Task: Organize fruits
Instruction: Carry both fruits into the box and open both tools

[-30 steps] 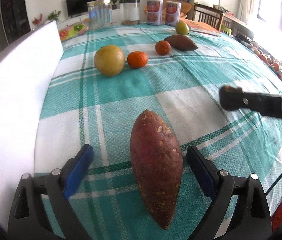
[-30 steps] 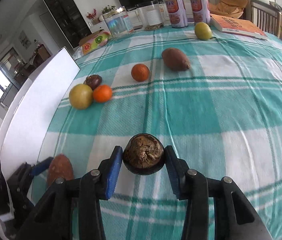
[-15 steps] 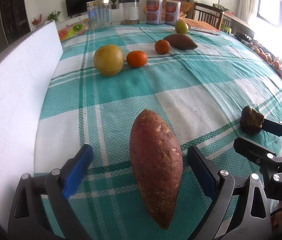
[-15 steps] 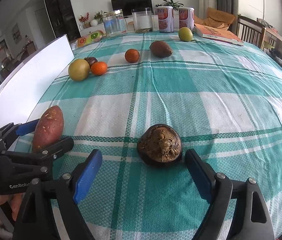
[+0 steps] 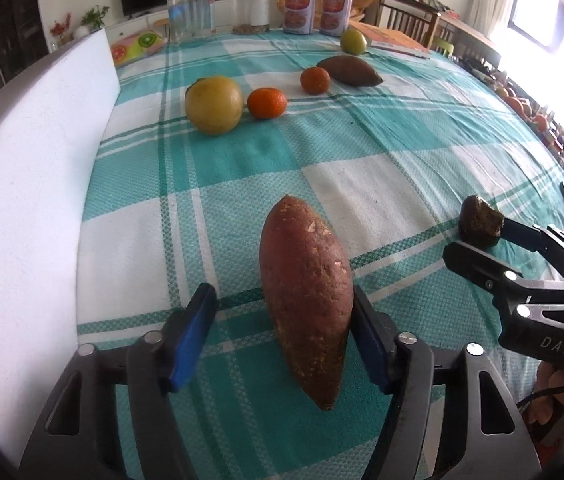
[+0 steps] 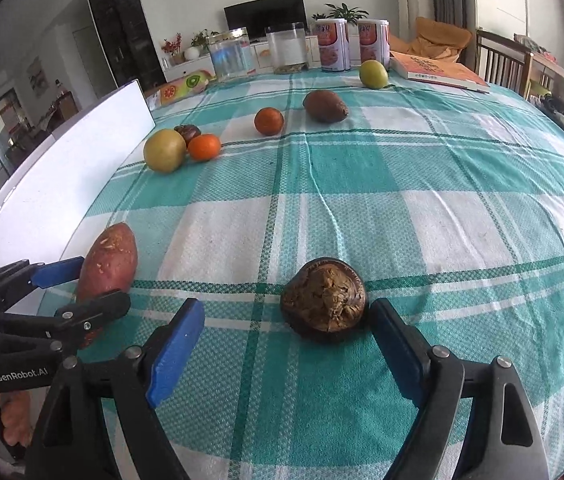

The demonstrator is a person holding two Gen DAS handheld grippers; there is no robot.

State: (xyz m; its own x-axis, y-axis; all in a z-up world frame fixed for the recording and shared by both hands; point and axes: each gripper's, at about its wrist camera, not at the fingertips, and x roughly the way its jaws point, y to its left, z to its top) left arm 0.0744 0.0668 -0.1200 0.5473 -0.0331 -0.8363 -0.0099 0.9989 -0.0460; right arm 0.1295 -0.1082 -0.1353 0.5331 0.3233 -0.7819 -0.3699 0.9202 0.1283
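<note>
White foam board (image 5: 34, 184) runs along the left edge of the teal-and-white checked tablecloth (image 5: 381, 152). Far left cluster: big yellow fruit (image 5: 214, 105) with an orange (image 5: 266, 103) just to its right; a dark fruit (image 6: 188, 133) sits behind them, seen only from the right wrist view. Mid-far: second orange (image 5: 315, 79) just beside a small sweet potato (image 5: 349, 70), green fruit (image 5: 353, 41) beyond. Far edge: two clear jars (image 5: 190, 12), two red-label cans (image 5: 299, 9), a book (image 6: 437, 72) at right.

Near left: left gripper (image 5: 282, 340) spread wide, long sweet potato (image 5: 305, 296) lying on the cloth between the blue pads (image 5: 194, 336). Right pad looks to touch or nearly touch it; left pad stands clear.

Near right: right gripper (image 6: 287, 344) also wide apart, brown wrinkled fruit (image 6: 325, 300) on the cloth between its fingers, closer to the right pad, gap on the left side. Nothing lies between the two grippers except bare cloth; they sit near each other, side by side.
</note>
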